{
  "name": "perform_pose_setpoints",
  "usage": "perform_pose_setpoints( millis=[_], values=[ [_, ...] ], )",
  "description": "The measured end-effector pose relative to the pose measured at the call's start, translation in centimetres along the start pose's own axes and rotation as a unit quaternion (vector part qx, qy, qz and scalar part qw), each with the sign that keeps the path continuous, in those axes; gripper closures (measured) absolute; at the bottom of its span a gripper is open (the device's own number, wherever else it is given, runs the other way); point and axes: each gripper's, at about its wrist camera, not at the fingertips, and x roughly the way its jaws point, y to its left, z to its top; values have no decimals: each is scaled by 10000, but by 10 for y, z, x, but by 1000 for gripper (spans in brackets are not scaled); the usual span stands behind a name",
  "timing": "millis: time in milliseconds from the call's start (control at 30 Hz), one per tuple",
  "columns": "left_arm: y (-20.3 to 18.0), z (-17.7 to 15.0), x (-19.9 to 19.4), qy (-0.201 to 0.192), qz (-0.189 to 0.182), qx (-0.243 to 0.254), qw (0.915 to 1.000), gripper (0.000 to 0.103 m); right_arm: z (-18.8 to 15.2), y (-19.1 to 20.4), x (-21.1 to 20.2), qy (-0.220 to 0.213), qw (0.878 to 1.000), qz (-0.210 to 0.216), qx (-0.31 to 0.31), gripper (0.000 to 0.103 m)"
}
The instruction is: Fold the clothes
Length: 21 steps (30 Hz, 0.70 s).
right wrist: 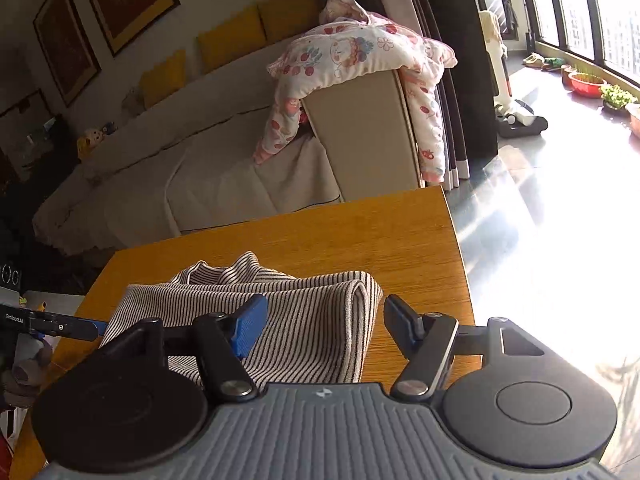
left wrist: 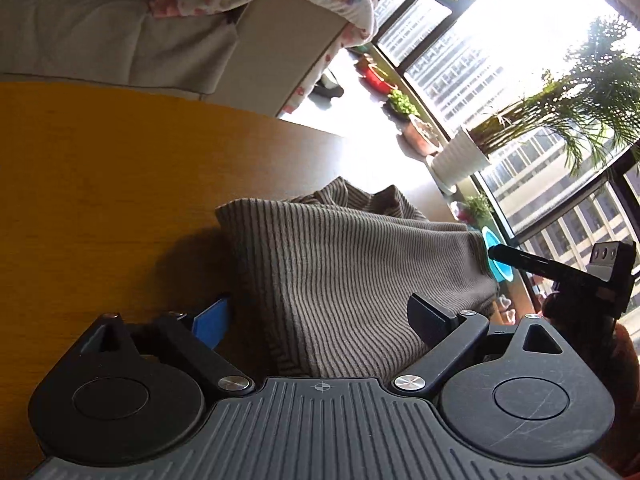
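A grey striped garment (left wrist: 352,276) lies folded on the wooden table (left wrist: 100,184). My left gripper (left wrist: 320,320) is open, its fingers apart on either side of the garment's near edge. In the right wrist view the same garment (right wrist: 304,316) lies bunched with its collar at the back. My right gripper (right wrist: 324,328) is open over the garment's right fold, one blue pad (right wrist: 250,326) resting above the cloth. The right gripper also shows in the left wrist view (left wrist: 496,254) at the garment's far side. The left gripper's finger shows in the right wrist view (right wrist: 64,328) at the left.
A beige sofa (right wrist: 200,176) stands behind the table, with a flowered children's garment (right wrist: 360,56) draped over its arm. Potted plants (left wrist: 464,156) line the window. The table's right edge (right wrist: 460,248) borders a shiny floor.
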Motion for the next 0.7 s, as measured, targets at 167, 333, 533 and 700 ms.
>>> perform_pose_setpoints(
  millis=[167,333,533,700],
  values=[
    [3,13,17,-96,-168,-6,9998,14,10,-24,38,506,9976,346,333,37],
    [3,28,33,-70,-288,178,9994,21,25,-9,77,770,9928,899,152,36],
    [-2,37,45,-192,73,341,9992,61,36,36,107,1006,9885,847,-742,63],
    [-23,33,16,-365,-54,756,9965,70,40,62,83,635,9859,734,-1360,72]
  ],
)
